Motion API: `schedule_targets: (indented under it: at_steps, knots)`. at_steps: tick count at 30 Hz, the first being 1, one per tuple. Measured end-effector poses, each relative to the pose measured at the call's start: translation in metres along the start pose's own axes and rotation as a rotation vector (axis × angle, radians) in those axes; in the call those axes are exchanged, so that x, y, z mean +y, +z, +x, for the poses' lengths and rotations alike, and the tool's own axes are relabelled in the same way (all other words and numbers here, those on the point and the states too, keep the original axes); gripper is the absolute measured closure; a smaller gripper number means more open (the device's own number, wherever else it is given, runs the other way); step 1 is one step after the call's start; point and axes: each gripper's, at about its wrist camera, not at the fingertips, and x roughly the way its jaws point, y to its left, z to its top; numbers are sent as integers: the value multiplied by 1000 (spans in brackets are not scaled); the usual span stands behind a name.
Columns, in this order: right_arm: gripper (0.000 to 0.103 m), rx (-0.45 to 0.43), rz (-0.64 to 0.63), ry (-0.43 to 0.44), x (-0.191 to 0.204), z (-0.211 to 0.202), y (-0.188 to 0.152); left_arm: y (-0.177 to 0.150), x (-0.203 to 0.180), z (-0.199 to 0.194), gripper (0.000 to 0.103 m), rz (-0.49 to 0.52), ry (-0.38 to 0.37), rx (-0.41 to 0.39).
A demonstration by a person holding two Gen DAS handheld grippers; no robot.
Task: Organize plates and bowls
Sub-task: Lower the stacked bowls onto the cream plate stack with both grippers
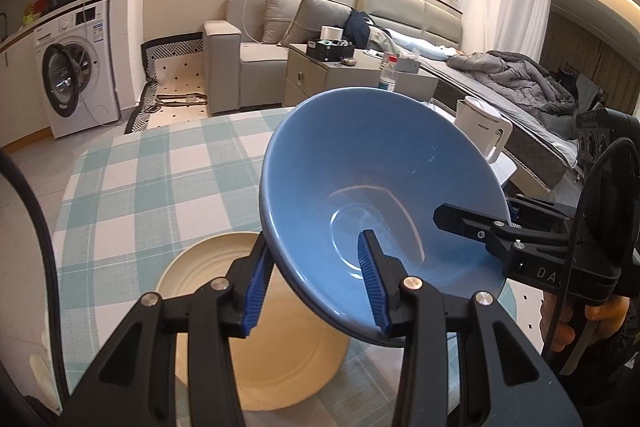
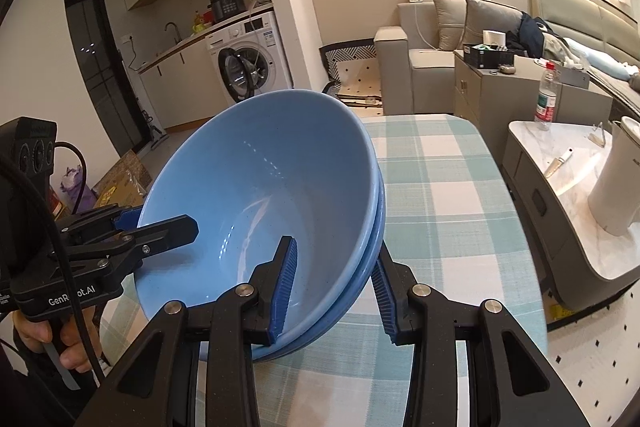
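Blue-padded fingers (image 1: 370,279) of the left gripper (image 1: 316,287) pinch the near rim of the bowls (image 1: 360,187), one pad inside and one outside, jaws narrowed onto the wall. From the opposite side the right gripper (image 2: 334,291) clamps the rim the same way, so both hands carry the load together, tilted and clear of the table (image 1: 160,167). The right view shows two blue bowls (image 2: 260,187) nested, a second rim (image 2: 378,215) peeking out beneath the first.

Progress, as I judge it: the bowls are already stacked into one another and are in transit; they have not been set down. A cream plate (image 1: 288,359) lies on the checked cloth just below and beside the bowls. Whether the bowls go onto it or elsewhere cannot be told, and no other dishes are visible.

Only the left view shows the plate. Only the right view shows the double rim that proves two bowls, plus the bare stretch of cloth (image 2: 440,207) on the far side. Each view catches the other gripper and the hand (image 2: 60,339) holding it.
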Motion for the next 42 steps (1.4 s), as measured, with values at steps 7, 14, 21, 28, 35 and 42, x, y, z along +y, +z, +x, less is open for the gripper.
schedule_targets:
  at_steps: [7, 14, 21, 28, 35, 42]
  knots:
    - [65, 9, -34, 40, 21, 17, 6, -8, 23, -16, 62, -35, 49, -28]
    - [65, 25, -51, 69, 36, 35, 11, -12, 39, -21, 62, -55, 88, -43]
    - [65, 53, -56, 94, 46, 54, 13, -15, 54, -17, 62, -76, 114, -34]
    - [65, 86, -63, 108, 53, 73, 12, -21, 68, -12, 62, -104, 133, -23]
    - [65, 110, -56, 117, 54, 88, 7, -28, 75, -5, 62, -112, 151, -1]
    - [65, 151, -40, 124, 52, 105, 1, -31, 80, 4, 62, -122, 163, 18]
